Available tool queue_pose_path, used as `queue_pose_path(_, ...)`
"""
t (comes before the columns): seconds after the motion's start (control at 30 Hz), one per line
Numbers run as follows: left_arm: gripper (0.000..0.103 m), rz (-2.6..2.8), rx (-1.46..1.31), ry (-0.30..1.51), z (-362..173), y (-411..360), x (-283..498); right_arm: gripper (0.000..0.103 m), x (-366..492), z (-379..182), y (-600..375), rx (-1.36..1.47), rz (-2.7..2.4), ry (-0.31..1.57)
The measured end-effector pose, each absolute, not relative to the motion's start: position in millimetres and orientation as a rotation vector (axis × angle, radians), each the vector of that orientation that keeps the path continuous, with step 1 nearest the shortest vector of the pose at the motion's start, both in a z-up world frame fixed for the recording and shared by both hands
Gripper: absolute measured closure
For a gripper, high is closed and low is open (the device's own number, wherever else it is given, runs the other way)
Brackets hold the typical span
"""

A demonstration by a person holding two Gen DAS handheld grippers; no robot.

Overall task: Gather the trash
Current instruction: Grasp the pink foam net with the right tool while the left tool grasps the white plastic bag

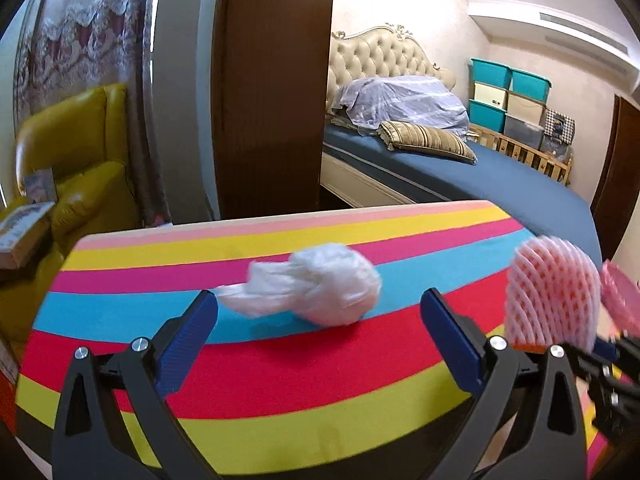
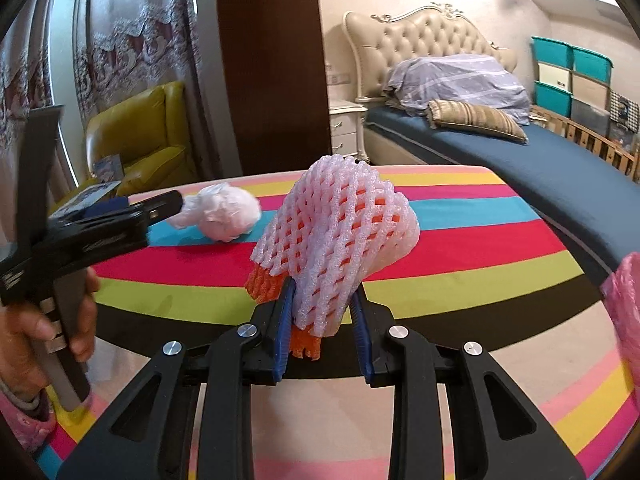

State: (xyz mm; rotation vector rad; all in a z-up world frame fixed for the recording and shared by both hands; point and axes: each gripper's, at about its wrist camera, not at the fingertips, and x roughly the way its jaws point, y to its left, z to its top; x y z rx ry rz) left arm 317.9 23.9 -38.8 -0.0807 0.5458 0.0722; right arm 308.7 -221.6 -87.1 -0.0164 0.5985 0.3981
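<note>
A crumpled white plastic bag [image 1: 316,284] lies on the striped table [image 1: 240,380]. My left gripper [image 1: 320,299] is open, its blue pads [image 1: 188,344] spread wide on either side of the bag's near end without touching it. My right gripper [image 2: 322,292] is shut on a white foam fruit net [image 2: 340,224] with an orange net inside, held up above the table's [image 2: 480,240] near edge. In the left wrist view the foam net [image 1: 552,292] appears at the right. The right wrist view shows the left gripper [image 2: 172,204] beside the plastic bag [image 2: 224,216], held by a hand [image 2: 40,328].
A pink plastic bag [image 2: 624,300] hangs at the right edge. Beyond the table stand a blue bed [image 1: 460,172], a yellow armchair [image 1: 84,176], a dark brown panel [image 1: 272,80] and stacked storage boxes [image 1: 508,96]. A striped mat [image 2: 580,420] covers the floor.
</note>
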Motion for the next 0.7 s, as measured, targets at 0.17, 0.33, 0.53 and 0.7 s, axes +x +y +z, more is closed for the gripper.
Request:
queue_pose_path(0.17,0.005,0.108,-0.042,0.52,-27.3,10.1,350.6,0.075,313.8,-85.9,-238.6,0.023,0.397,0.589)
queue_pose_path(0.33,0.005,0.115,0.036,0.594,-45.5,4.6,390.5,0.075,318.1,-84.7,-245.7,0.045,0.401,0.58)
queue_pose_path(0.53,0.015,0.061,0.064,0.711,-75.1,4.2,410.6,0.075,320.8,-90.5,-249.9,0.08,0.392,0.598)
queue_pose_path(0.7,0.067,0.004,0.048,0.722,-77.1,4.0,400.5,0.075,321.3,-91.6,-250.9,0.099,0.393,0.606)
